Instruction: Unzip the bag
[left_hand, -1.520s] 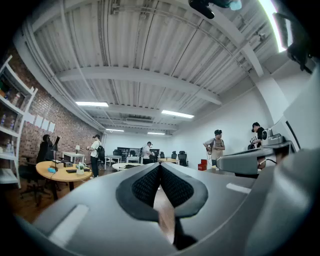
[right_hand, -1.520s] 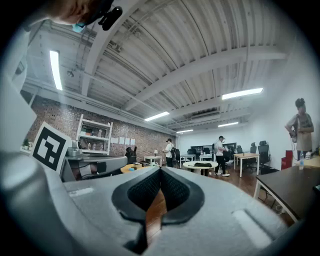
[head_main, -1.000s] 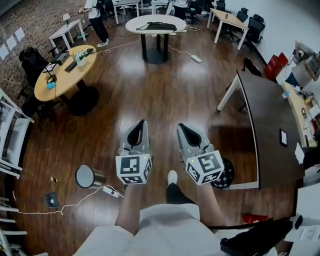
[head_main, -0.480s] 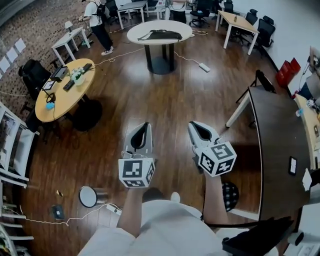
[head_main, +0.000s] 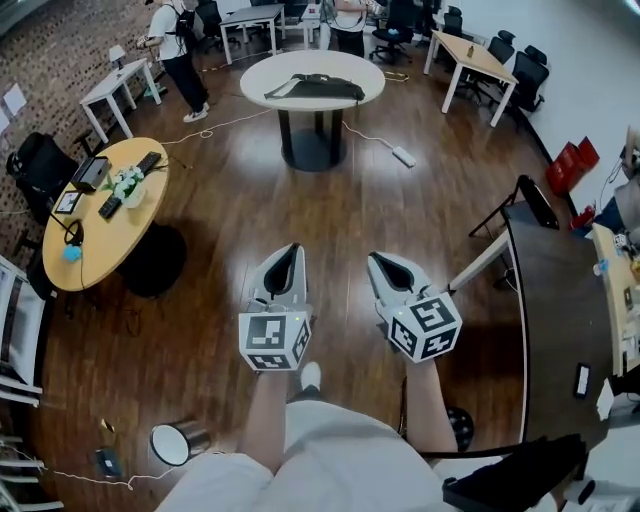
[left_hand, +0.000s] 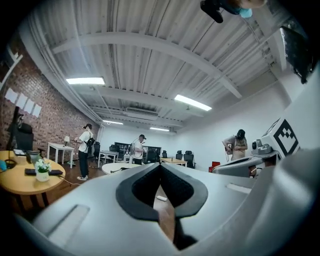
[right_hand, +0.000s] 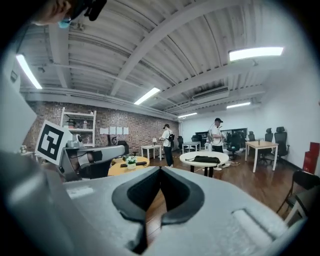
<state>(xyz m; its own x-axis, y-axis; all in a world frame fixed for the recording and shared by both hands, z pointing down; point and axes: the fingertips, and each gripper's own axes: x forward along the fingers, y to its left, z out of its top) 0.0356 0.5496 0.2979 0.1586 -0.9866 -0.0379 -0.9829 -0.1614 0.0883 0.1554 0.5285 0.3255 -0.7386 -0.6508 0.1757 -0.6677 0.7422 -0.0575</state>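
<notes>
The fingers (left_hand: 136, 186) of the left gripper (head_main: 290, 248) are clenched tip to tip with nothing between them, and the right gripper (head_main: 373, 258) is closed and empty in the same way, its own view showing only floor through the small gap behind the pads. Both are held out level in front of the person, side by side and near each other, much where they were a second ago. What has changed lies around them. The person has walked forward across the wooden floor (head_main: 240, 200), so the white round worktop (head_main: 300, 65) at the far middle of the room has drawn closer. The yellow round worktop (head_main: 100, 250) has slid off to the left, the dark desk (head_main: 560, 310) has slipped out to the right, and the small bin (head_main: 172, 443) has dropped back to the near left. The bag (head_main: 315, 87), dark and lying flat, rests on that white worktop and is still well apart from both grippers. The right gripper view also shows it straight ahead on the worktop (right_hand: 206, 160). To my eye this is only the approach. Nothing has touched the bag, the zip cannot be made out from here, and the person has more floor to cross before either gripper can open for it. Other people stand at the far end (head_main: 178, 50), away from the bag.
</notes>
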